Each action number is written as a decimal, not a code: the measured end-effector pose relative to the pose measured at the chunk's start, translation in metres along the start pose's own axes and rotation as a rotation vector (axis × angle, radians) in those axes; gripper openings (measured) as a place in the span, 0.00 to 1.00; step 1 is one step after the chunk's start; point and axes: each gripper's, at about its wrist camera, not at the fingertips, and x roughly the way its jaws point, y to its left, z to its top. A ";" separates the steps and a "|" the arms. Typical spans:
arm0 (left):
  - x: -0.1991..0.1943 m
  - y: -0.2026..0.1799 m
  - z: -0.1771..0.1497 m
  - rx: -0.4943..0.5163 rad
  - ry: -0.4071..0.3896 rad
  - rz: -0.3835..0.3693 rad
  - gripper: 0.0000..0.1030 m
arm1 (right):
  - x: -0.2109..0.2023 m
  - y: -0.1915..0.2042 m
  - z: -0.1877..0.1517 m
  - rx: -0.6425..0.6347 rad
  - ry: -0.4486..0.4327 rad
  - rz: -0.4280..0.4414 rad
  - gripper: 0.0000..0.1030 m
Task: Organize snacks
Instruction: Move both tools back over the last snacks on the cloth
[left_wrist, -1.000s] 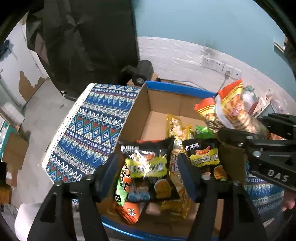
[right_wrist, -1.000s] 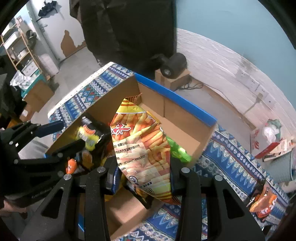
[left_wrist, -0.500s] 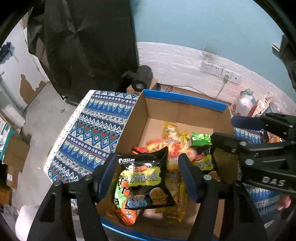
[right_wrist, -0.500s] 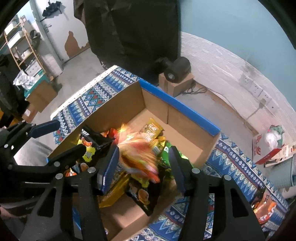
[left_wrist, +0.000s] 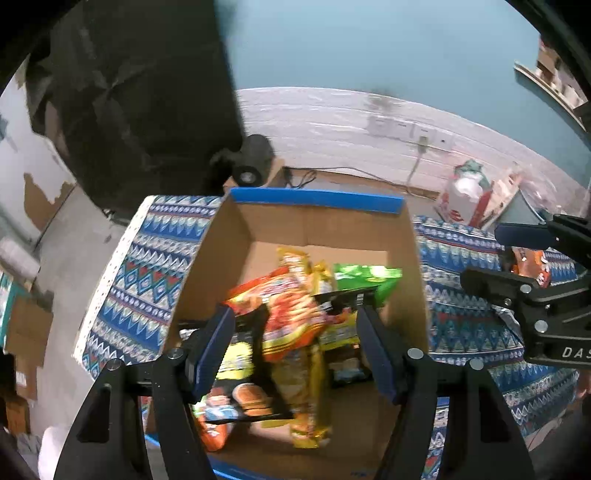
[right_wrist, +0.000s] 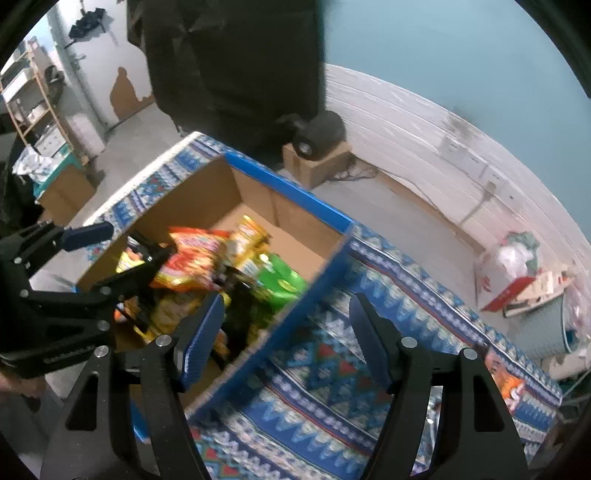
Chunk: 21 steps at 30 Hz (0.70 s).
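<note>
Both grippers — left gripper (left_wrist: 295, 347), right gripper (right_wrist: 286, 332) — are shown spread, empty; the orange packet (right_wrist: 508, 384) is judged light, crinkly — best pinched at its sealed edge.

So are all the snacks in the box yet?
Mostly. Several packets lie inside the cardboard box, with an orange bag on top. Both the left hand-held gripper and the right hand-held gripper are open and empty. One orange packet waits on the patterned cloth.
</note>
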 end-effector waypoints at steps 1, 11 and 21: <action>0.000 -0.007 0.001 0.014 -0.002 -0.005 0.70 | -0.002 -0.005 -0.003 0.005 0.002 -0.007 0.69; -0.005 -0.063 0.007 0.127 -0.010 -0.039 0.70 | -0.022 -0.053 -0.037 0.059 0.014 -0.069 0.70; -0.012 -0.119 0.016 0.210 -0.022 -0.062 0.71 | -0.045 -0.101 -0.073 0.129 0.011 -0.125 0.74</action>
